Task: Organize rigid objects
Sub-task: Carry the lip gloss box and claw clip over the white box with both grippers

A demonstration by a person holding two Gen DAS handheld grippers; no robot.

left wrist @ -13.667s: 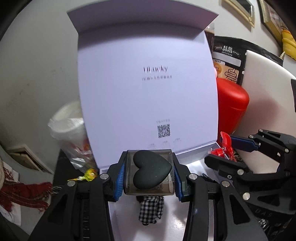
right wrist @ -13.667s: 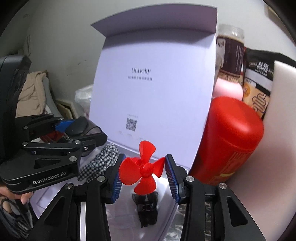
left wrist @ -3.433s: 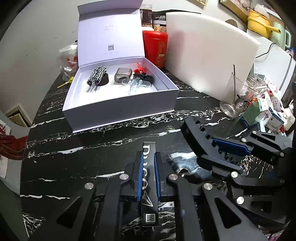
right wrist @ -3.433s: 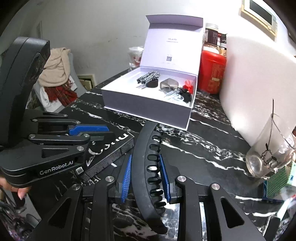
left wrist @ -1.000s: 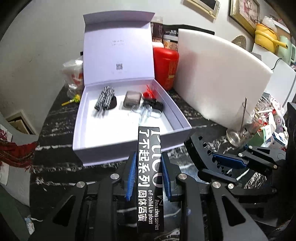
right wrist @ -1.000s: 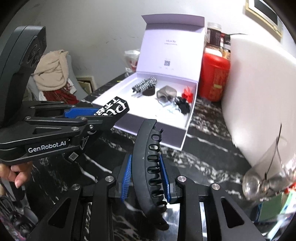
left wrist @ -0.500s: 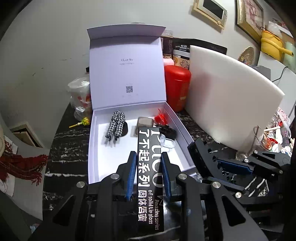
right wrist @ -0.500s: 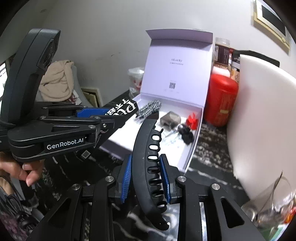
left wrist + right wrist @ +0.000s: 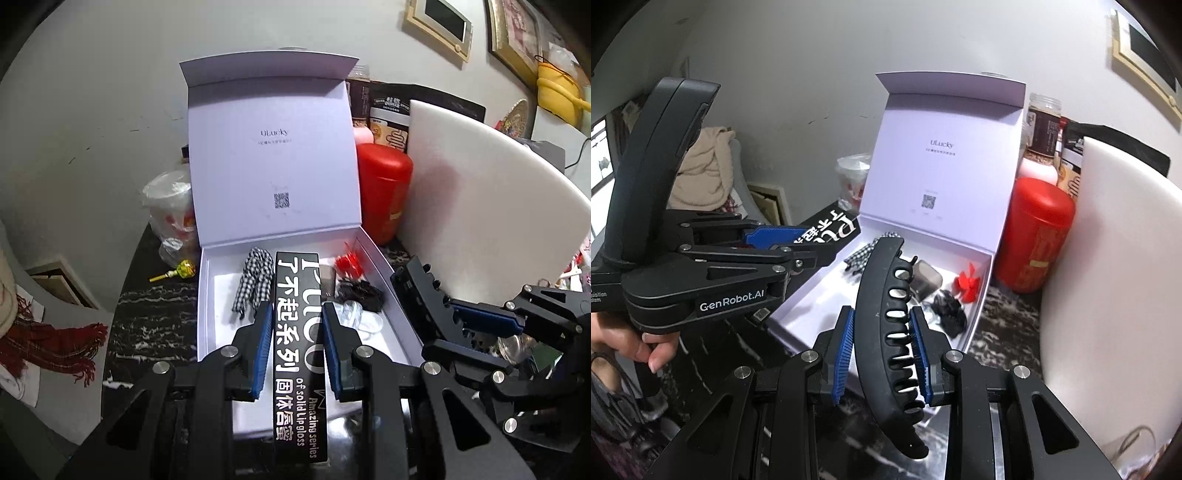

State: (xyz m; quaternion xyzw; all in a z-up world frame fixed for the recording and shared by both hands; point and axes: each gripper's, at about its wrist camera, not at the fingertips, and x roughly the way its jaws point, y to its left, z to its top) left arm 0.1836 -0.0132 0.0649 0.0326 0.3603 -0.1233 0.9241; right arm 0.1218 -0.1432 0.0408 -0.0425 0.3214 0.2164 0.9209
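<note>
From the left wrist, the left hand-held gripper (image 9: 297, 347) clamps a black lip-gloss box (image 9: 298, 354) above the open white box (image 9: 391, 273), already part-filled; from the right wrist, the right hand-held gripper (image 9: 881, 354) grips a black hair clip (image 9: 886, 332); both remain unplaced.

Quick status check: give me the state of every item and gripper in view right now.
White gift box: lid open, upright.
Lip gloss box: clamped in left gripper, above the gift box.
Banana hair clip: clamped in right gripper.
Red propeller: lying in gift box.
Checkered hair tie: lying in gift box.
</note>
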